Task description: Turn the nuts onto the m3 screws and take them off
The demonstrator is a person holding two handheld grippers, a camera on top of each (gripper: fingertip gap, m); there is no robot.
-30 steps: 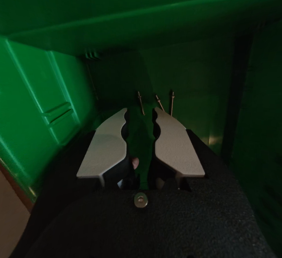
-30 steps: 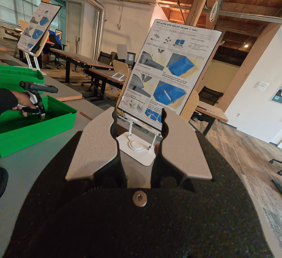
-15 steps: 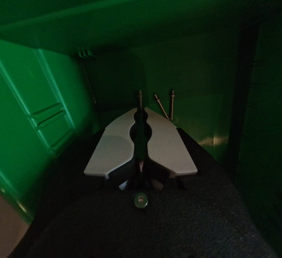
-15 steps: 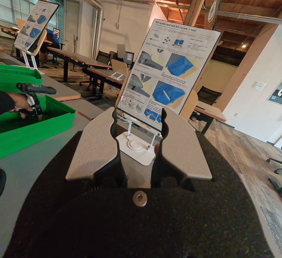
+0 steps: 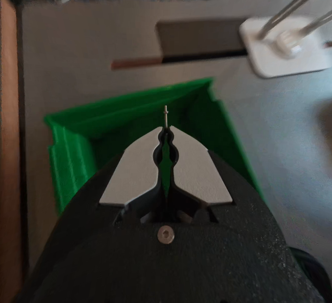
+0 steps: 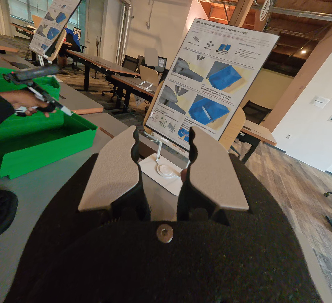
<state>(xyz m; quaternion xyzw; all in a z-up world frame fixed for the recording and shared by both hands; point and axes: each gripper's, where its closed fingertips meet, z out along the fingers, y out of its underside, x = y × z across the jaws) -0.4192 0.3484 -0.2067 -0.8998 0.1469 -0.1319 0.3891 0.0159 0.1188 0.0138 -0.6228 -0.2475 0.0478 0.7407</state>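
On the left, the green bin (image 5: 75, 150) sits on the grey table (image 5: 269, 132), and the left gripper (image 5: 166, 127) hangs above it with its tips closed on the lower end of a thin metal screw (image 5: 166, 120). The screw stands straight out past the tips, with a small nut (image 5: 165, 112) threaded near its far end. The hold is only at the very tips on a slim, smooth shaft, so I judge the screw could pivot or slip out and drop back into the bin, especially under twisting force. To the right, beyond the white stand (image 6: 161, 174), the right gripper (image 6: 162, 133) is wide apart and empty; closing off-centre on so small a nut could knock the screw askew
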